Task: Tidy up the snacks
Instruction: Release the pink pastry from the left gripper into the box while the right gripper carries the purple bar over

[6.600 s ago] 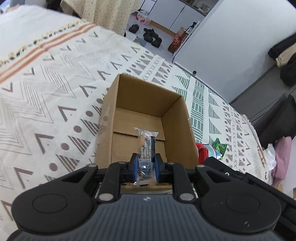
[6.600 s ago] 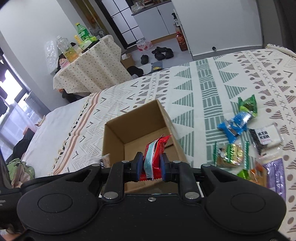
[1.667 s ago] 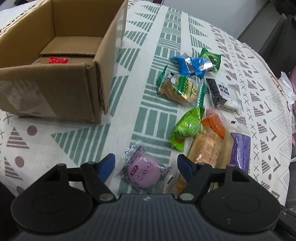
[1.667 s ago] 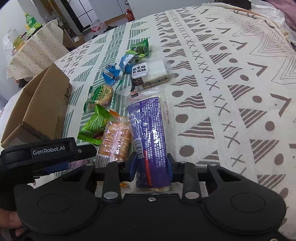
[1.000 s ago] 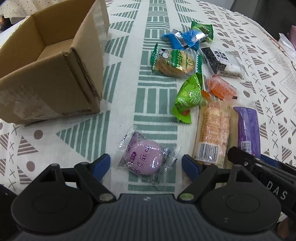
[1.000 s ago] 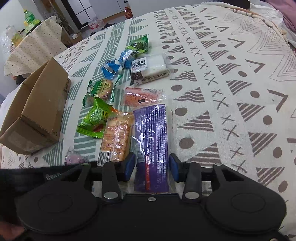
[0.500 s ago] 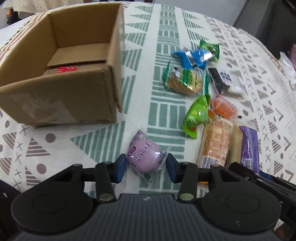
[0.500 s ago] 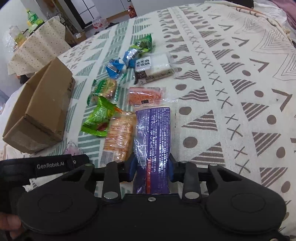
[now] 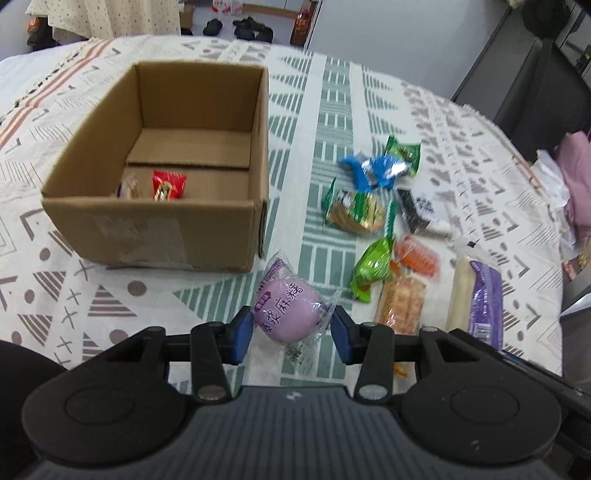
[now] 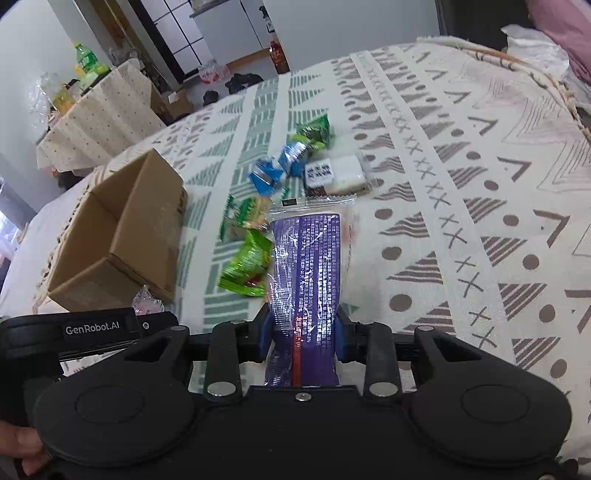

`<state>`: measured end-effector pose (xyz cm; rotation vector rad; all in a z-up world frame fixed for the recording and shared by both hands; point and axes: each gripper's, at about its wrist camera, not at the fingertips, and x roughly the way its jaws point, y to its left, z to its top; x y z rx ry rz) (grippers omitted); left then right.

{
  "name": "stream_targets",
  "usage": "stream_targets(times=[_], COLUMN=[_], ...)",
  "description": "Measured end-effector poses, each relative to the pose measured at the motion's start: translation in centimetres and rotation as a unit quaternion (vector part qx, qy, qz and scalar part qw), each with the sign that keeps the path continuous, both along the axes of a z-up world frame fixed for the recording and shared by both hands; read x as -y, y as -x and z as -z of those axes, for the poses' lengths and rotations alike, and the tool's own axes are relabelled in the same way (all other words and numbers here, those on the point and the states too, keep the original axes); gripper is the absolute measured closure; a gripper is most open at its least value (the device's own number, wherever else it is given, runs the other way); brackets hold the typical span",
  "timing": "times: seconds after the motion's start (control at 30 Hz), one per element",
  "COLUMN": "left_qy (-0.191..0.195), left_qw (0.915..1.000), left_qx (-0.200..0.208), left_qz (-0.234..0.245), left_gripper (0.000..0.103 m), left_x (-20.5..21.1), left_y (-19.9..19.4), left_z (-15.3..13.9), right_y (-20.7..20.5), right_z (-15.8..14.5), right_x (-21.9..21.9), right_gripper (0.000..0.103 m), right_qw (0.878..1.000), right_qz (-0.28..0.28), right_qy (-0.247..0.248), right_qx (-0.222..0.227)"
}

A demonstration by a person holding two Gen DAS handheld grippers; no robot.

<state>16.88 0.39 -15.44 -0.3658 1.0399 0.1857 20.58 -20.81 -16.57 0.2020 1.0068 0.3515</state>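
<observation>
Left wrist view: left gripper pinches the purple mochi packet at lower centre, the open cardboard box lying up-left, while right gripper clamps the long purple pack.

A patterned bedspread covers the bed. Far left stands a small table under a dotted cloth carrying bottles. Beyond are white cabinets and shoes on the grey floor.

Home — bedspread, shoes by door
</observation>
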Motion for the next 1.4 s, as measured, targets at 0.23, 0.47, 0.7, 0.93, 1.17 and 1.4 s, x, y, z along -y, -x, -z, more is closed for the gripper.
stream_targets(times=[0.23,0.47,0.7,0.93,1.17,1.4], left_qy=[0.003,0.01,0.019,0.026,0.028,0.03], left_qw=[0.9994,0.9982,0.9966,0.9942,0.9926,0.9914], left_qx=[0.032,0.055,0.073,0.09,0.091,0.09], left_qz=[-0.011,-0.022,-0.035,-0.053,-0.075,-0.09], left_gripper=[0.058,0.058,0.058,0.058,0.058,0.058], left_x=[-1.5,-3.2,-5.4,-8.2,-11.5,-14.2], left_y=[0.6,0.6,0.6,0.5,0.0,-1.0], left_z=[-2.9,-4.7,-6.0,-6.7,-6.7,-6.7], right_y=[0.6,0.6,0.3,-0.3,-1.2,-2.2], right_z=[-2.3,-4.5,-6.1,-6.8,-6.9,-6.7], right_x=[-1.9,-4.2,-6.2,-8.3,-11.2,-14.0], right_gripper=[0.071,0.071,0.071,0.071,0.071,0.071], right_qw=[1.0,0.999,0.997,0.997,0.996,0.995], right_qz=[-0.005,-0.019,-0.027,-0.035,-0.051,-0.068], right_qy=[-0.012,-0.023,-0.026,-0.028,-0.027,-0.026], right_qx=[0.02,0.043,0.061,0.069,0.07,0.065])
